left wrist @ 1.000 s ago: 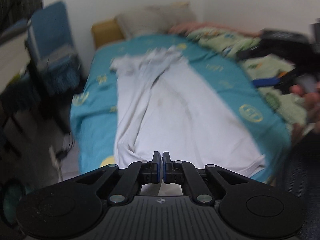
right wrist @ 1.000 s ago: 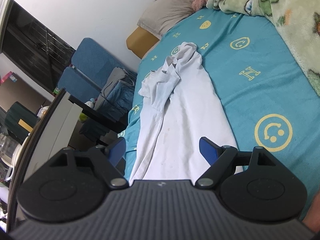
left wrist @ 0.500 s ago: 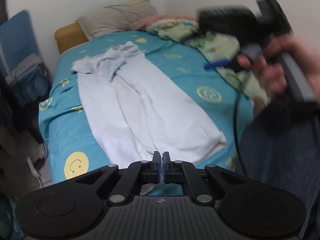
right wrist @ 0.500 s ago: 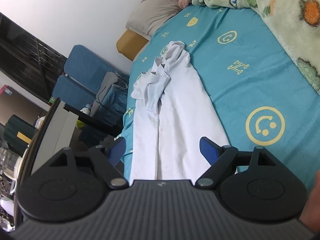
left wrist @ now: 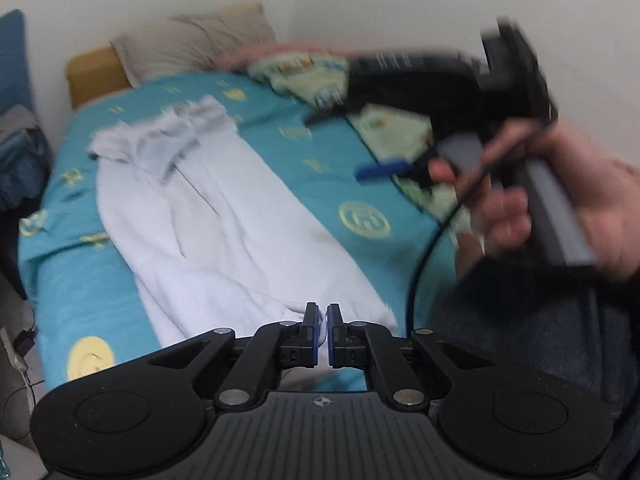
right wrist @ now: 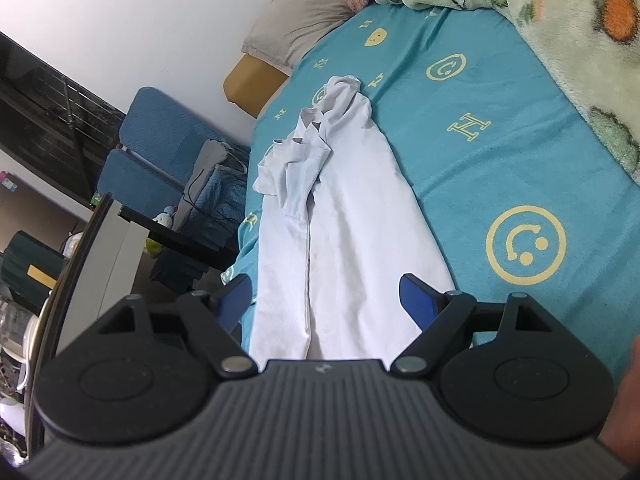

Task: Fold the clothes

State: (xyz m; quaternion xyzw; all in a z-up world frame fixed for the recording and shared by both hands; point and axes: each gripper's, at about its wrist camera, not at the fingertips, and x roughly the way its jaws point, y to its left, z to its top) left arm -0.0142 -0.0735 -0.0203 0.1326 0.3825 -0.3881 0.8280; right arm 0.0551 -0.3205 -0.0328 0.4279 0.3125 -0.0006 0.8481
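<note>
A white shirt (left wrist: 224,224) lies lengthwise on the teal bed sheet (left wrist: 80,272), folded into a long strip with its sleeves bunched at the far end; it also shows in the right wrist view (right wrist: 344,240). My left gripper (left wrist: 323,320) is shut and empty, just above the shirt's near hem. My right gripper (right wrist: 324,296) is open and empty, hovering above the near end of the shirt. In the left wrist view the right gripper (left wrist: 360,148) is blurred, held up in a hand at the right.
A green patterned blanket (right wrist: 560,32) covers the bed's right side. A beige pillow (right wrist: 304,20) lies at the headboard (left wrist: 96,76). A blue chair (right wrist: 160,148) and a dark desk (right wrist: 180,240) stand left of the bed.
The left gripper's view has swung and moved closer to the shirt's near hem. The right gripper has risen a little and shifted over the shirt. Both jaws keep their state.
</note>
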